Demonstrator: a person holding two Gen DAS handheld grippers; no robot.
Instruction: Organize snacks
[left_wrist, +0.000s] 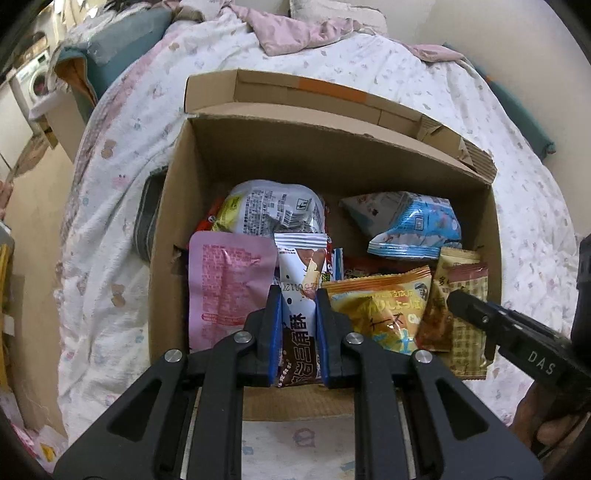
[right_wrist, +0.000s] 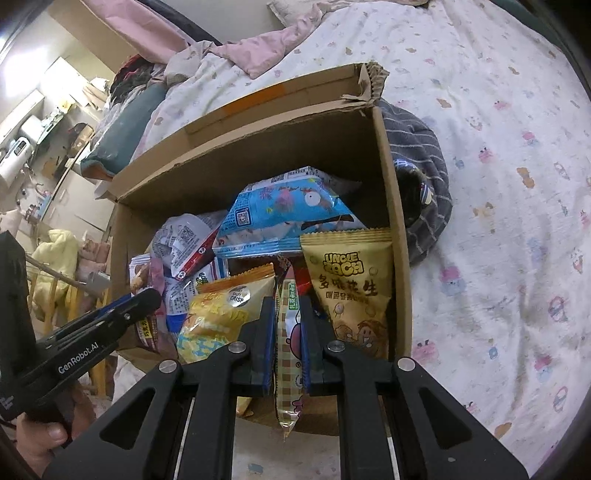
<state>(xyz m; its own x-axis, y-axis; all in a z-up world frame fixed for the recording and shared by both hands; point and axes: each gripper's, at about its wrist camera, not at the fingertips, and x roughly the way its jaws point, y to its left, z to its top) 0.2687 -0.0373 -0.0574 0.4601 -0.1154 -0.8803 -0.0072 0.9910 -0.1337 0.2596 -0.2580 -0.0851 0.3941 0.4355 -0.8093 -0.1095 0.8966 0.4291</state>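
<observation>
An open cardboard box (left_wrist: 332, 155) lies on the bed, full of snack packets. My left gripper (left_wrist: 298, 295) is shut on a white and brown snack packet (left_wrist: 299, 332) standing at the box's front middle. My right gripper (right_wrist: 288, 302) is shut on a tan checked packet (right_wrist: 290, 354) at the box's front right, beside a yellow peanut packet (right_wrist: 351, 288). The right gripper also shows in the left wrist view (left_wrist: 465, 299). The left gripper also shows in the right wrist view (right_wrist: 147, 299). An orange crisp packet (left_wrist: 384, 310) stands between the two held packets.
A pink pouch (left_wrist: 225, 288), a blue packet (left_wrist: 413, 225) and a white packet (left_wrist: 273, 206) also fill the box. A grey striped cloth (right_wrist: 421, 192) lies against the box's right wall. The patterned bedsheet (right_wrist: 498, 184) surrounds the box. Bedding is piled at the back.
</observation>
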